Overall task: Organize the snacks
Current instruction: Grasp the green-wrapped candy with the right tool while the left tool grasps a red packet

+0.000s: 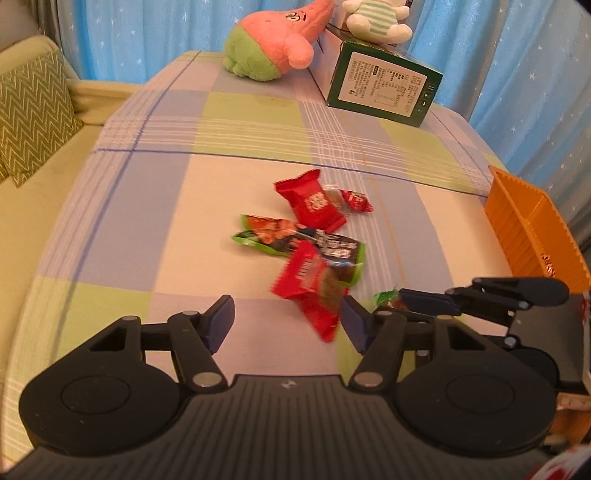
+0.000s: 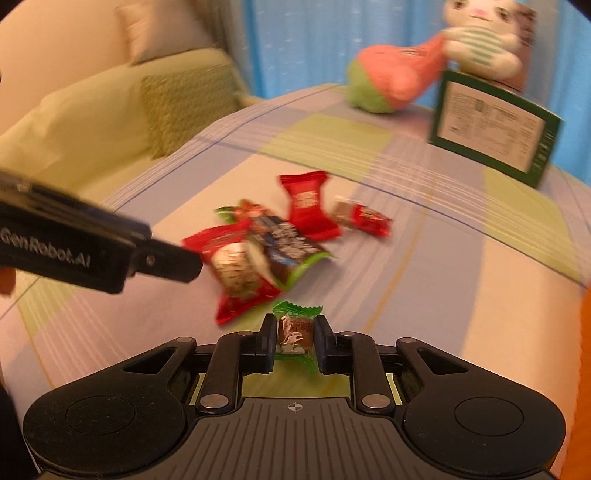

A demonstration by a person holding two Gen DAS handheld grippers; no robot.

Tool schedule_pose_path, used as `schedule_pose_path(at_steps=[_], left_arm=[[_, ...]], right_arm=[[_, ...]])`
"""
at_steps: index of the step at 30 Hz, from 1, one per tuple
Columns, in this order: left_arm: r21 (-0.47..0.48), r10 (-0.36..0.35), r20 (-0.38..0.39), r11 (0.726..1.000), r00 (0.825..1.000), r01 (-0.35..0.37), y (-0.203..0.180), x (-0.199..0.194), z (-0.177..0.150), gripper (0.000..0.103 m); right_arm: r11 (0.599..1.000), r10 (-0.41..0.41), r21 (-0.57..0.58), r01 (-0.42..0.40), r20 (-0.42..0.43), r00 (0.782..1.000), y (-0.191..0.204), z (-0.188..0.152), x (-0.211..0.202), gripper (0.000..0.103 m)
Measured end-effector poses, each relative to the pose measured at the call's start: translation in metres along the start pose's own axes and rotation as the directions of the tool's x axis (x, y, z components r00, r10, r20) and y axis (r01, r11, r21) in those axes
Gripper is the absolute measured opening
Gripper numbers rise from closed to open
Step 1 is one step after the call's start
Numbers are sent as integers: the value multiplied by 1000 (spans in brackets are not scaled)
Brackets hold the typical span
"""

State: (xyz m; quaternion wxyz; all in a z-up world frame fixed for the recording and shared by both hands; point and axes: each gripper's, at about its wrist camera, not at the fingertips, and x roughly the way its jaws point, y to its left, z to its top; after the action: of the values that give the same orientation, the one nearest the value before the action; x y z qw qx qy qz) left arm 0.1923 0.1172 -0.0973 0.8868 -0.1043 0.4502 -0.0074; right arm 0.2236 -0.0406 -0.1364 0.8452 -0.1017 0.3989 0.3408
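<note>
A loose heap of snack packets lies mid-table: a red one with a white print [image 1: 314, 203], a small red candy [image 1: 356, 201], a green packet [image 1: 266, 232], a dark packet [image 1: 336, 251] and a near red packet [image 1: 310, 284]. My left gripper [image 1: 286, 317] stands open just before the heap; the near red packet's lower end reaches between its fingers, close to the right one, unpressed. My right gripper [image 2: 295, 332] is shut on a small green-wrapped candy [image 2: 295, 326], low over the cloth. In the left wrist view the right gripper [image 1: 410, 299] shows side-on with the candy [image 1: 386, 297] at its tip.
An orange basket [image 1: 524, 221] stands at the table's right edge. At the back are a green box [image 1: 384, 85], a pink-and-green plush [image 1: 273, 48] and a white plush [image 1: 376, 22]. A sofa with a zigzag cushion [image 1: 29, 110] lies left of the checked tablecloth [image 1: 147, 221].
</note>
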Motion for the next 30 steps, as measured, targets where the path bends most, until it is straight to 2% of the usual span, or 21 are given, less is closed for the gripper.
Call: schedule_pose_path(at_steps=[4,10,14,16,19,30], left_arm=[[-44,-17,3,999,1000,17,-8,11,0,59],[-138,27,17,990,999,-24,-10,34,-1,54],[-194,27,46,981,999,-18,-7,40,-6,45],[-198,27,55,980,998,-15,-7,39,-6,37],[-207,27,58,978,998,-14,-9,38,-7,32],[-143,2,77,990,997,9,-30,2,-18,28]], right_arm=[[997,-28,77,28,9,1000,-16,-5,-12,21],[989,-64,138,61,18,998,-36,-14,-26,21],[983,-76,168,71,22,997,-45,-19,-32,21],[981,-80,177,74,23,997,-47,-21,-34,21],[979,-82,187,76,22,996,-49,-23,-36,21],[965,-107,244,94,39,994,-48,-27,-65,21]])
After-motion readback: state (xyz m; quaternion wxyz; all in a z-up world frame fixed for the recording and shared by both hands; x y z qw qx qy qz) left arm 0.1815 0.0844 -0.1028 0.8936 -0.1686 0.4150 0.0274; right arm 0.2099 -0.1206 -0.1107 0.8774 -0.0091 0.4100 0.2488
